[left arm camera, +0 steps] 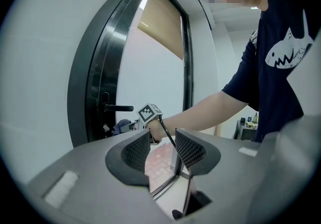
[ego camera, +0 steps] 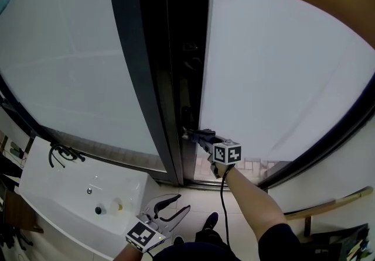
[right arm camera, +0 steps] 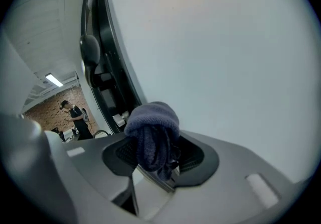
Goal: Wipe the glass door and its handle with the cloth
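The frosted glass door point(ego camera: 275, 78) stands ajar, its dark edge next to the black frame point(ego camera: 146, 78). My right gripper point(ego camera: 199, 135) is shut on a bunched blue-grey cloth point(right arm camera: 152, 135) low at the door's edge, just below the black handle point(left arm camera: 118, 108). In the right gripper view the cloth point(right arm camera: 152, 135) sits close to the glass point(right arm camera: 215, 52), with the handle's knob point(right arm camera: 90, 49) up to the left. My left gripper point(ego camera: 170, 207) hangs low near the floor, open, nothing between its pads point(left arm camera: 138, 150).
A white counter point(ego camera: 76, 195) with a small bottle point(ego camera: 111, 208) and black cables point(ego camera: 61, 153) stands at lower left. A wooden stick point(ego camera: 334, 202) leans at lower right. Tiled floor point(left arm camera: 160, 156) lies beyond the door. A distant person point(right arm camera: 75, 117) shows reflected or beyond.
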`<action>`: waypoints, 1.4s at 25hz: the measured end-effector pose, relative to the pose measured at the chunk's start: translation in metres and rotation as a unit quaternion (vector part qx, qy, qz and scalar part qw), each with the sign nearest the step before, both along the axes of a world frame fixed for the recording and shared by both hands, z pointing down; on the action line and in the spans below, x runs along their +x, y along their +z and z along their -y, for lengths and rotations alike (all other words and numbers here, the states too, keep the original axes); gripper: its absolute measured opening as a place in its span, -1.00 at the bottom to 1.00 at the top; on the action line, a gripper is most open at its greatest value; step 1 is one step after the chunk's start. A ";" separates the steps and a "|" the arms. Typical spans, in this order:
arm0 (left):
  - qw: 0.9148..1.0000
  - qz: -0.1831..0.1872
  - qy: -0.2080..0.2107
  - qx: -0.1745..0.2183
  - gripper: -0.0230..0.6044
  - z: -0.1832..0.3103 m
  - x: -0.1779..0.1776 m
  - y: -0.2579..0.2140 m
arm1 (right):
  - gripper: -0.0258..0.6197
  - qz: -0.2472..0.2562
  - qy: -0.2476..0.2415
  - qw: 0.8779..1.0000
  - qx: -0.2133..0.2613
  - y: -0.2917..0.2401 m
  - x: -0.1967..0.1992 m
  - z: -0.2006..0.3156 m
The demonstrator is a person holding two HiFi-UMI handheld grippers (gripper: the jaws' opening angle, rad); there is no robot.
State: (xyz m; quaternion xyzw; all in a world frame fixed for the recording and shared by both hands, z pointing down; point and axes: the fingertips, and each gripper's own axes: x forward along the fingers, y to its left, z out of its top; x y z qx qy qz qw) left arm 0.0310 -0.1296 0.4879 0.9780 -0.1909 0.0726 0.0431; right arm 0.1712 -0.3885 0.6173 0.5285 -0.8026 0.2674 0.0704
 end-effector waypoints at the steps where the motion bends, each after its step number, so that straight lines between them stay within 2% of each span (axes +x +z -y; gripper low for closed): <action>1: 1.000 -0.001 0.000 -0.001 -0.44 -0.001 0.001 -0.001 | -0.37 -0.006 0.001 1.000 0.001 -0.001 0.004 -0.002; 13: 1.000 -0.003 0.005 0.009 -0.44 -0.010 0.005 -0.008 | -0.37 -0.018 0.051 0.999 0.006 -0.005 0.063 -0.025; 16: 1.000 -0.001 0.007 0.013 -0.44 -0.011 0.005 -0.005 | -0.37 0.004 0.056 0.998 0.009 -0.009 0.069 -0.033; 19: 1.000 -0.003 0.006 0.015 -0.44 -0.010 0.006 -0.012 | -0.37 0.025 0.040 0.999 0.027 -0.025 0.060 -0.051; 26: 0.999 -0.011 0.011 0.034 -0.44 -0.015 -0.008 -0.023 | -0.37 0.037 -0.012 0.995 0.094 -0.077 0.016 -0.118; 35: 0.999 -0.012 0.024 0.045 -0.44 -0.044 -0.047 -0.032 | -0.37 0.040 -0.008 0.990 0.136 -0.103 -0.019 -0.228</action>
